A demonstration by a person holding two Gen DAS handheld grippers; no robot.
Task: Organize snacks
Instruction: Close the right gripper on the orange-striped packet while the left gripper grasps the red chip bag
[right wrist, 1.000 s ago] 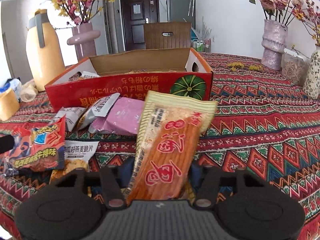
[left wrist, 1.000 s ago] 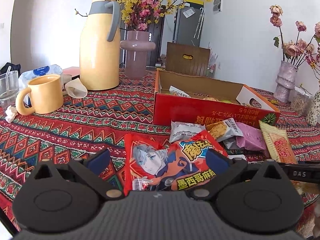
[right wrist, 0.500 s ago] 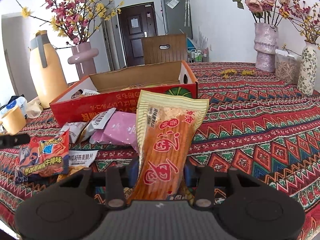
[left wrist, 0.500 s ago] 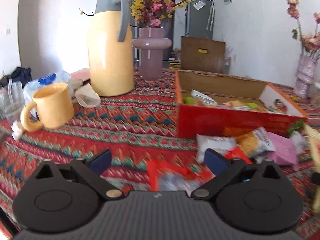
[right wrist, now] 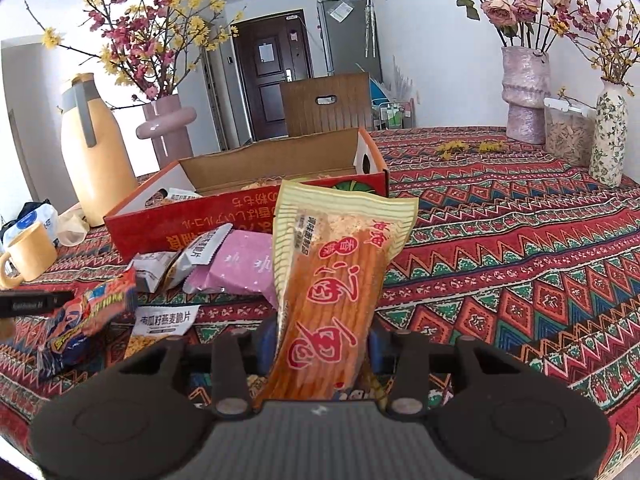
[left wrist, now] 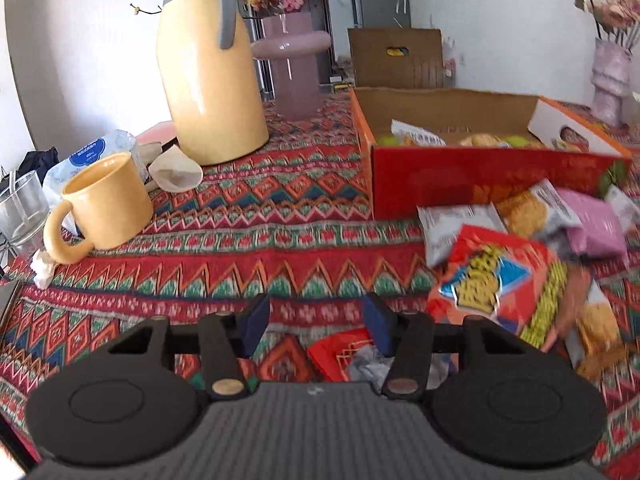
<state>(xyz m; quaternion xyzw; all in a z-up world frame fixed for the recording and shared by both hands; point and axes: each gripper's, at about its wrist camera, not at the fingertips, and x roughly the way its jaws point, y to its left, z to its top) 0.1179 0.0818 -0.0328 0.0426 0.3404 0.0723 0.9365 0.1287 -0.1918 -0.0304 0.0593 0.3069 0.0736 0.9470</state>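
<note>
1. Landmark: the red cardboard box [right wrist: 248, 216] stands open-topped on the counter [right wrist: 520, 248], which wears a red zigzag cloth; some snack packets lie inside the box.
2. Right gripper [right wrist: 322, 342]: its fingers pinch the lower end of the long orange snack pack [right wrist: 336, 296], which rises tilted in front of the box, its yellow top edge overlapping the box's near wall.
3. Left gripper [left wrist: 316, 322]: its fingers are closing; a red wrapper corner [left wrist: 340, 350] lies under the right finger, though whether the pads press on it cannot be told.
4. Red chip bag [left wrist: 496, 284]: blurred, in front of the box's near wall, right of the left gripper.
5. Loose snacks: a pink packet [right wrist: 244, 266] and grey-white packets [right wrist: 176, 264] lie against the box's near wall; a white oat-crisp packet [right wrist: 164, 320] lies nearer the camera.
6. Left of the box: a yellow thermos jug [left wrist: 208, 72], with a yellow mug [left wrist: 104, 204] well apart from the box.
</note>
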